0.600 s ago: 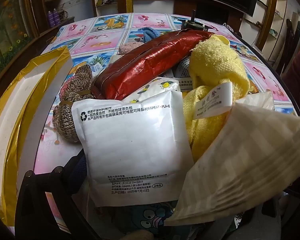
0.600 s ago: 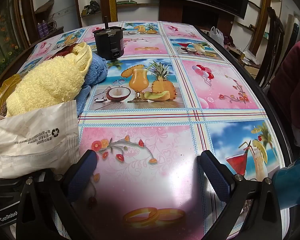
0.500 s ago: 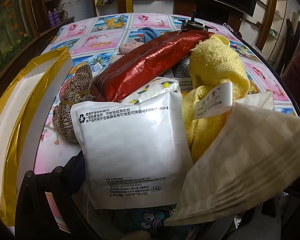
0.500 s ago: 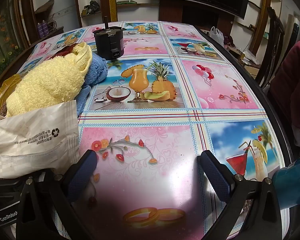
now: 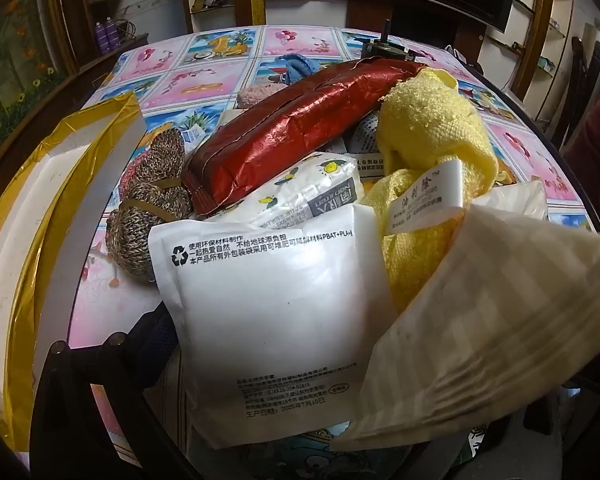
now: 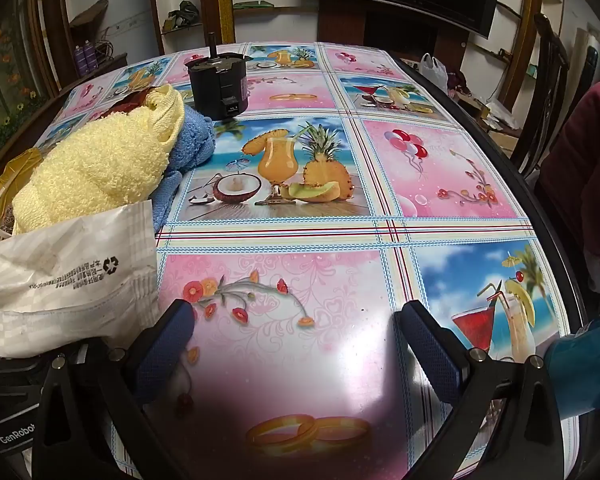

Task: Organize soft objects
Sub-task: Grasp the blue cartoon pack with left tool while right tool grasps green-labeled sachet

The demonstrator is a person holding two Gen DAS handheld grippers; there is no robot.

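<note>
In the left wrist view a heap of soft things fills the table: a white printed packet (image 5: pixel 276 312), a cream striped packet (image 5: pixel 492 328), a yellow towel (image 5: pixel 432 136), a long red foil pack (image 5: pixel 300 136), a brown knitted piece (image 5: pixel 152 208) and a small lemon-print packet (image 5: pixel 308 188). My left gripper (image 5: pixel 340 348) is spread wide under the near edge of the heap. Only its left finger (image 5: pixel 156 336) shows, and the packets cover the other. My right gripper (image 6: pixel 296 332) is open over bare tablecloth, with the yellow towel (image 6: pixel 100 164) and striped packet (image 6: pixel 68 272) to its left.
A white box with gold edging (image 5: pixel 28 208) stands left of the heap. A blue towel (image 6: pixel 196 140) and a black device (image 6: pixel 220 84) sit beyond the yellow towel. A person's maroon sleeve (image 6: pixel 580 168) is at the table's right edge, near chairs.
</note>
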